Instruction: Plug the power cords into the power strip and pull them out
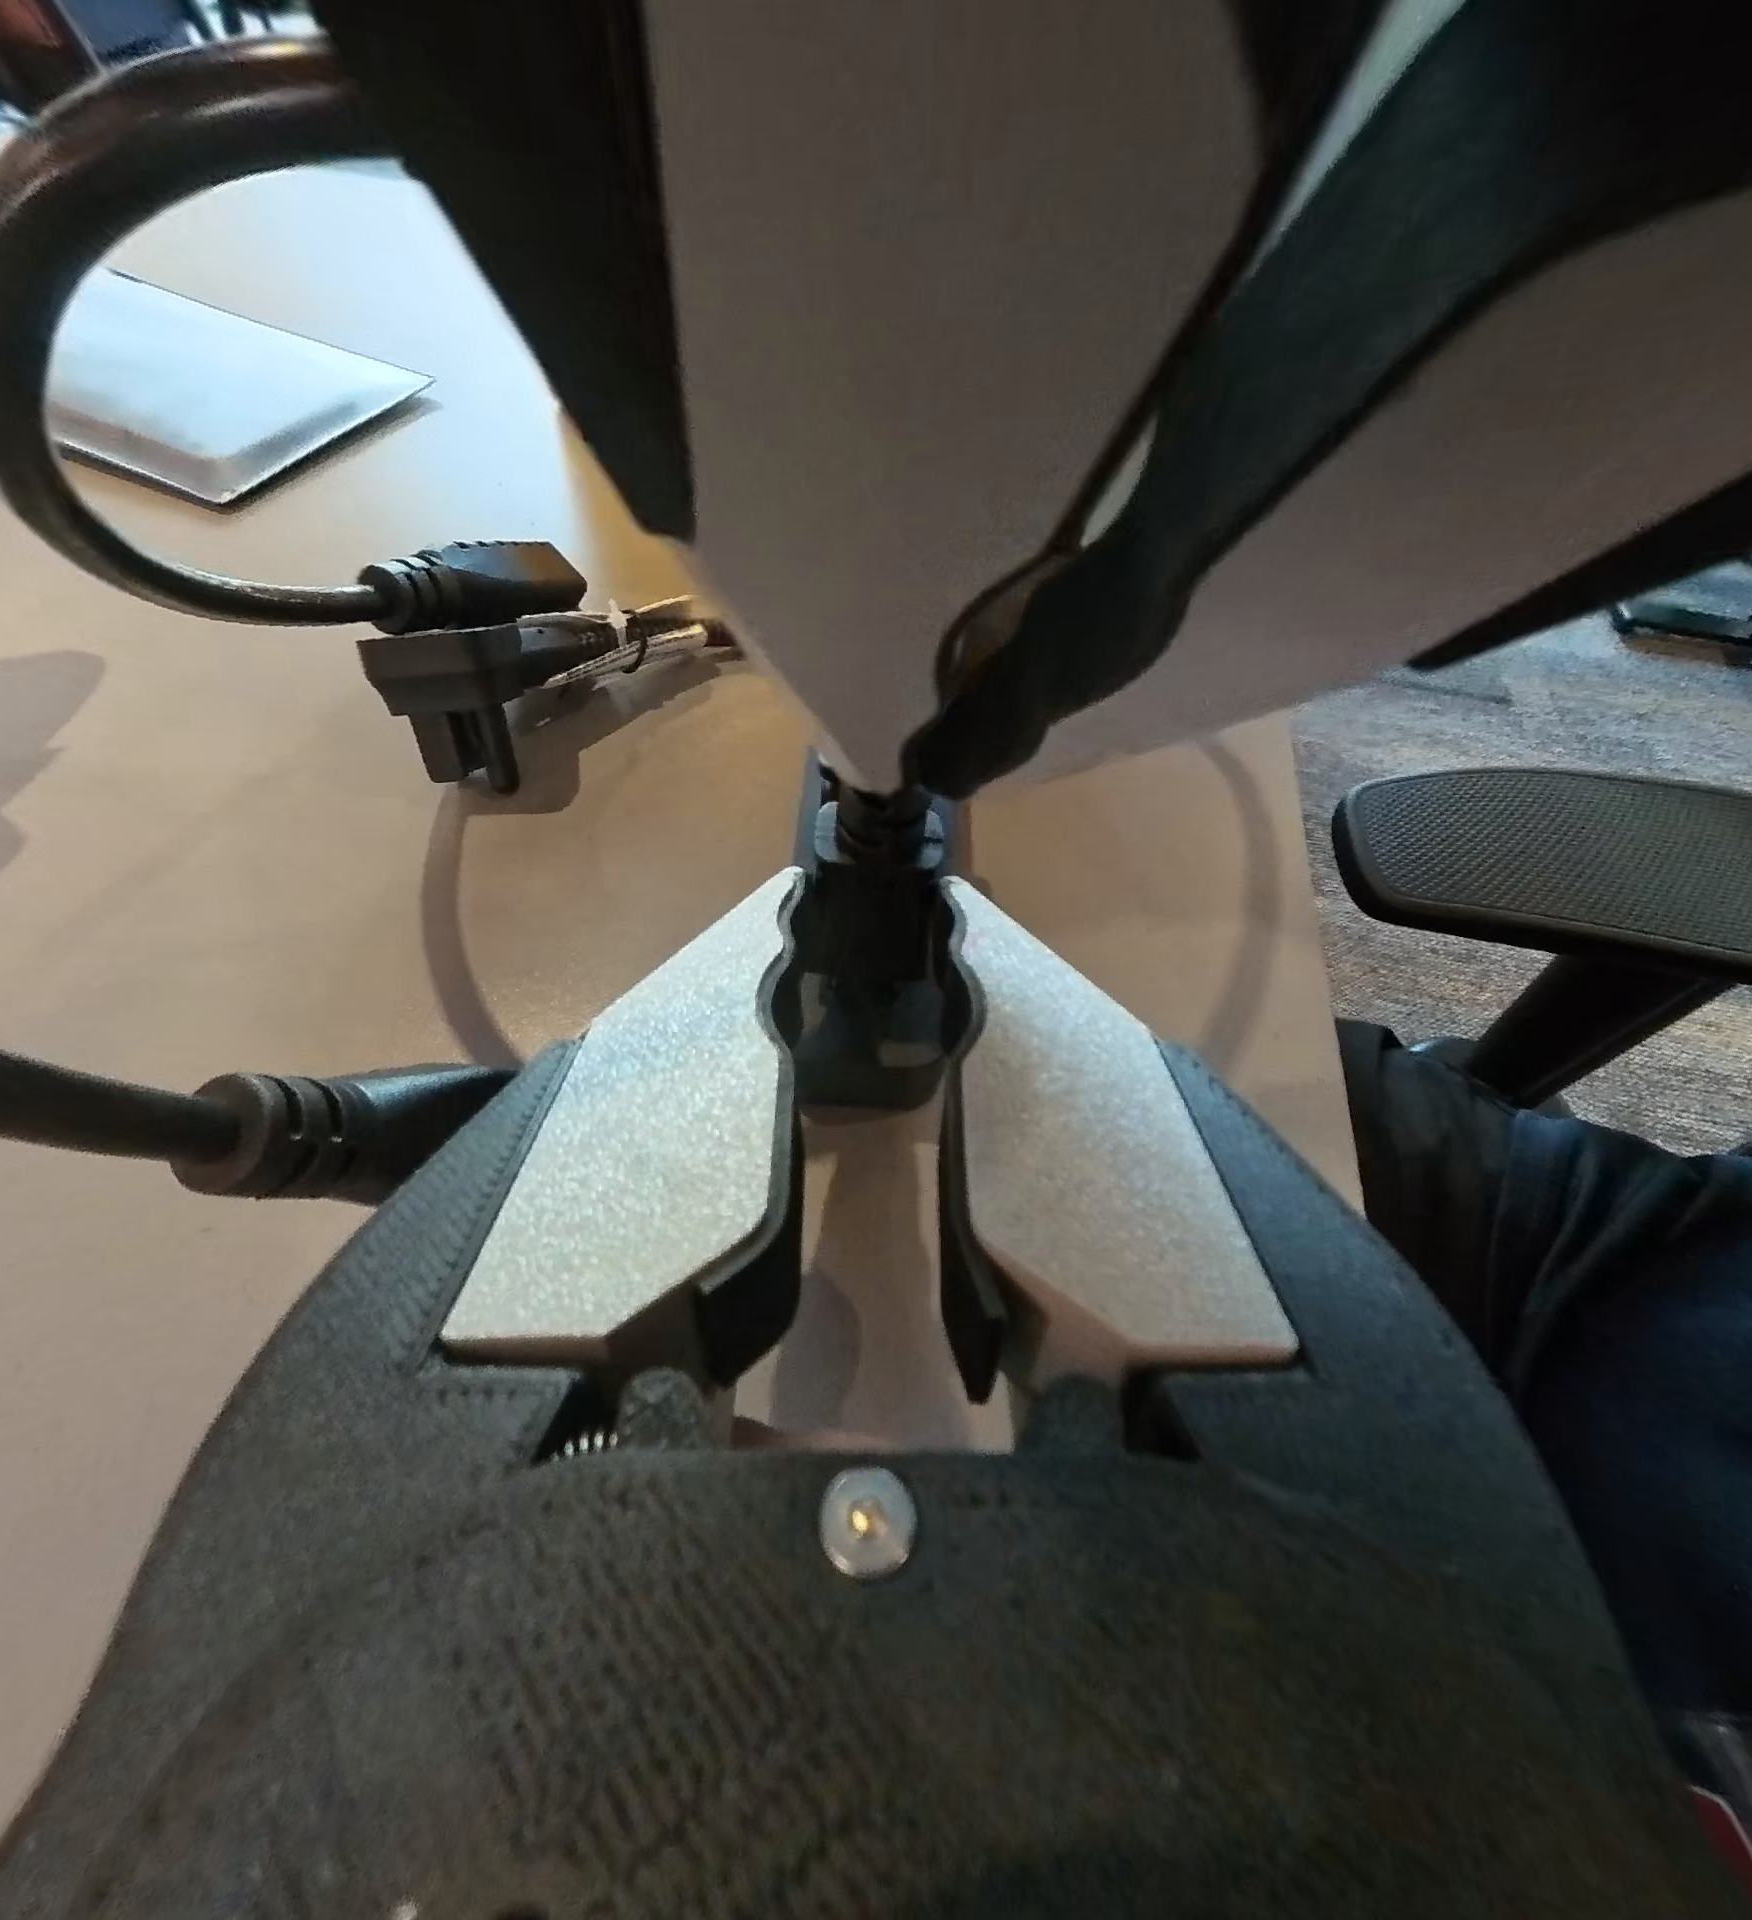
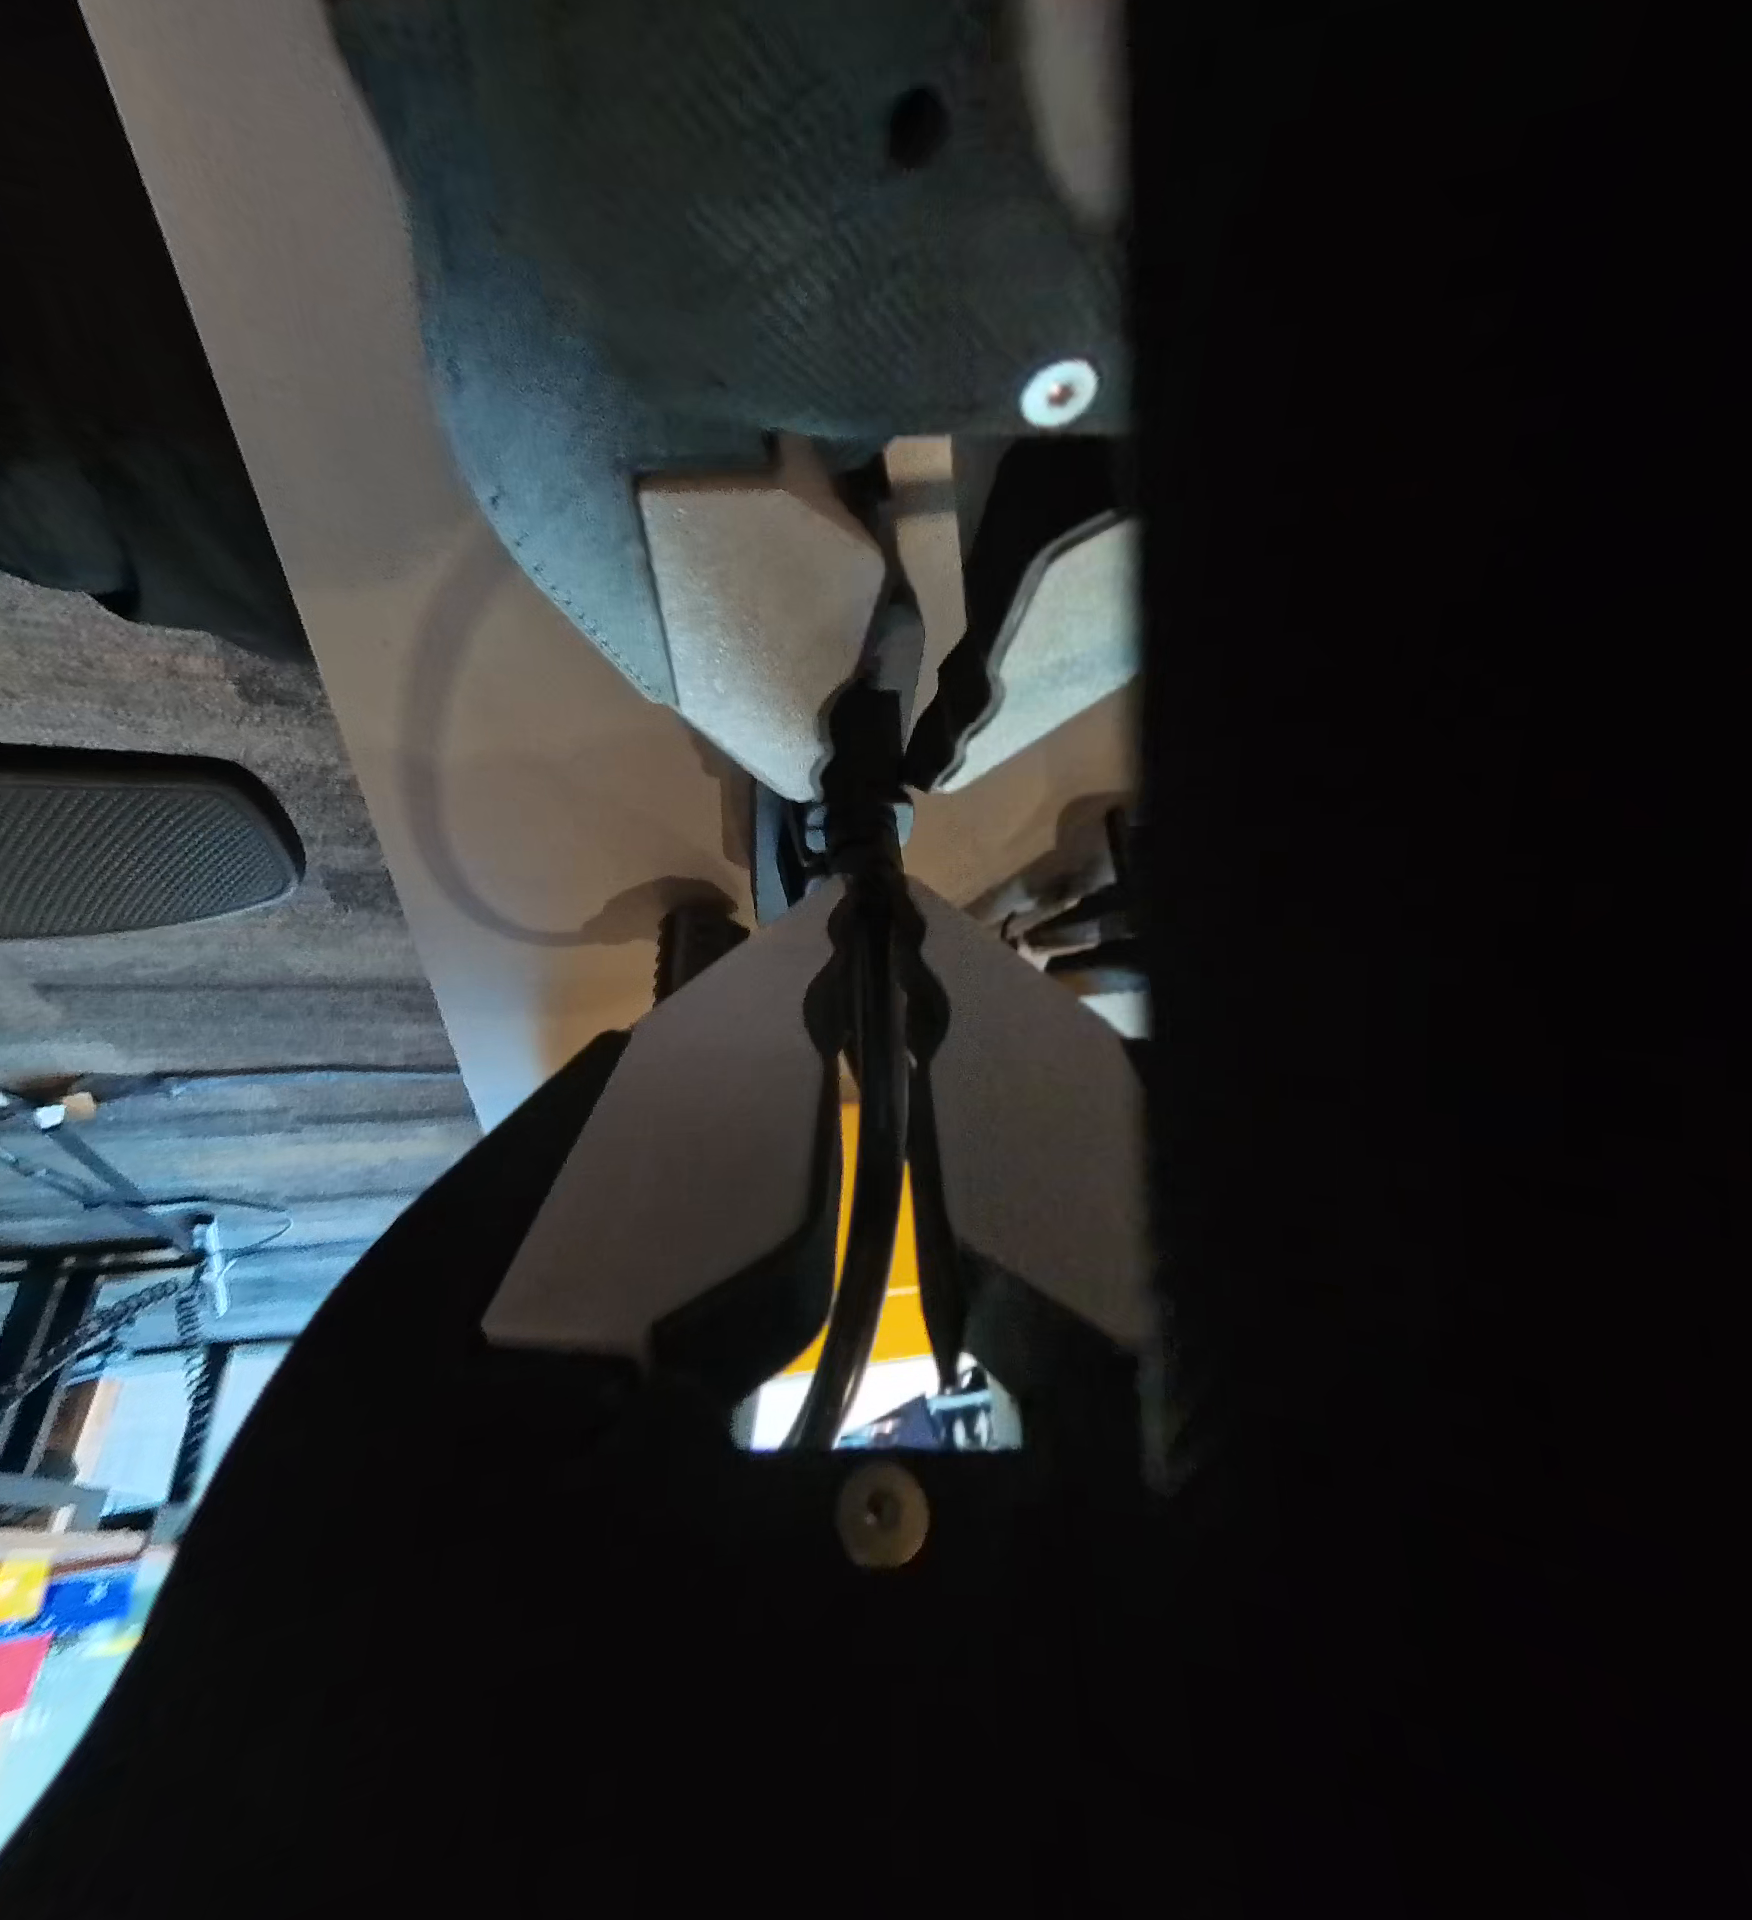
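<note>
the black plug [image 1: 867,971] is hard and blocky while its cord [image 2: 867,1091] is stiff yet bendy, so i judge the moulded body is the place to take hold, not the cord. my left hand-held gripper [image 1: 870,935] is nearly closed, pinching that plug just above the worktop [image 1: 228,935]; my right hand-held gripper [image 2: 877,909] is pressed together on the cord right behind it, tip to tip with the left. two spare plugs [image 1: 456,644] lie farther off.

Loose plugs [image 1: 477,665] block table [image 1: 176,935] left; right side prob. free.
</note>
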A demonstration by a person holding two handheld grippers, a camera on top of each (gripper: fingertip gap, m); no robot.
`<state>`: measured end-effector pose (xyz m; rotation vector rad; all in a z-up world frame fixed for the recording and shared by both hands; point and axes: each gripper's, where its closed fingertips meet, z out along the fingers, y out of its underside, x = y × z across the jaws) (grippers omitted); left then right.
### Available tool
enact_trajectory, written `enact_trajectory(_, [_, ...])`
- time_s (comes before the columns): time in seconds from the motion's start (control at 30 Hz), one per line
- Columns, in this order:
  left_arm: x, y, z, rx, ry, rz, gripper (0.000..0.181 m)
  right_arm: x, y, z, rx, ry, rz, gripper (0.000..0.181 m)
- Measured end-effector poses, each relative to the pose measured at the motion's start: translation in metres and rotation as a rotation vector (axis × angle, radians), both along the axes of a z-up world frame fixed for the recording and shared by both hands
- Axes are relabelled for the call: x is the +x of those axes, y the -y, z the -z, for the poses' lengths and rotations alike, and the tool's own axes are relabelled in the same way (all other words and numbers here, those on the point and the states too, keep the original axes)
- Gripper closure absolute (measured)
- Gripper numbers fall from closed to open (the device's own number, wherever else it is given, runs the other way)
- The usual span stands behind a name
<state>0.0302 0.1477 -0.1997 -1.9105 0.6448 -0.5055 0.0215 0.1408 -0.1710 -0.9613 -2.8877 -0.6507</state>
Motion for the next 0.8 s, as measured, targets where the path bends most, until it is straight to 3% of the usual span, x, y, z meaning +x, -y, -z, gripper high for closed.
enact_trajectory(0.13, [0.0002, 0.0001, 0.0, 0.001, 0.0, 0.002, 0.16, 0.0004, -0.0007, -0.0007, -0.02, -0.027, -0.002, 0.178])
enact_trajectory(0.4, [-0.0003, -0.0001, 0.0002, -0.008, 0.008, 0.004, 0.16, 0.0051, -0.0062, -0.0016, 0.104, 0.078, -0.059, 0.176])
enact_trajectory(0.8, [0.0003, 0.0007, 0.0002, -0.006, 0.007, 0.012, 0.16, 0.0063, -0.0039, -0.0018, 0.051, 0.091, -0.067, 0.175])
